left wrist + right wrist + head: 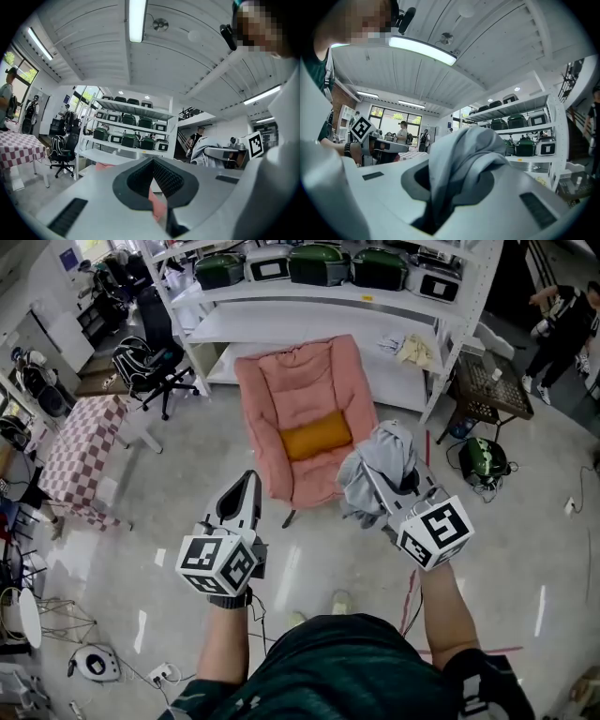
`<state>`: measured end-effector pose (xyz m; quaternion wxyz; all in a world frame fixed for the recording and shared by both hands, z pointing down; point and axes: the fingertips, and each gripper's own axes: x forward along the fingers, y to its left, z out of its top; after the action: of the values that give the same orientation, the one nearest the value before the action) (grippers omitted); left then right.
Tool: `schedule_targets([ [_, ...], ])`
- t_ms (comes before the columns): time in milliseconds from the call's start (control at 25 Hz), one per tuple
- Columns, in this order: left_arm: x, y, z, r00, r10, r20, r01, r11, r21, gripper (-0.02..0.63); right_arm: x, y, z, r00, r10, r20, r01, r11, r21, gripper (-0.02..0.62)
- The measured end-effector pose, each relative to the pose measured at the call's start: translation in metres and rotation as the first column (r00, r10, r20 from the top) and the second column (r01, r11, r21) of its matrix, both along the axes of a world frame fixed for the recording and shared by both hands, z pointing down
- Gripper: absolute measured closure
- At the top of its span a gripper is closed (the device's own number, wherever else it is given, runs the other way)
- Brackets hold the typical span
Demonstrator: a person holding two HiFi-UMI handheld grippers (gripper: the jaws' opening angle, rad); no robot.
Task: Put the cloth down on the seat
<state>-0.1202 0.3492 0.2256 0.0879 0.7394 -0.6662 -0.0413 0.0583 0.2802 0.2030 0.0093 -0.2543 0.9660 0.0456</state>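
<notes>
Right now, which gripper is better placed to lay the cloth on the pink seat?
Right: the right gripper clamps the grey cloth near the pink seat; the left gripper is shut on nothing.

You have two grippers, left gripper (247,486) and right gripper (386,482), and one grey cloth (375,460) just right of the single pink seat (309,390). One orange cushion (316,437) lies on that seat. Behind the seat, one white rack (281,324) carries three green cases (319,263) and two pale boxes (269,265). Left of the seat: one black office chair (150,357), one checked table (80,451). Right of it: one dark side table (492,390), one person (562,320).
</notes>
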Motion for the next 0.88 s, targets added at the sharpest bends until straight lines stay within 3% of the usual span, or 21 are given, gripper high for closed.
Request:
schedule_targets([
  [880,0.058,-0.082,0.026,0.999,0.036,0.014,-0.035,0.999,-0.024,0.601,0.078,-0.079,0.041,0.995,0.102,0.000,-0.101,0.993,-0.065,0.546],
])
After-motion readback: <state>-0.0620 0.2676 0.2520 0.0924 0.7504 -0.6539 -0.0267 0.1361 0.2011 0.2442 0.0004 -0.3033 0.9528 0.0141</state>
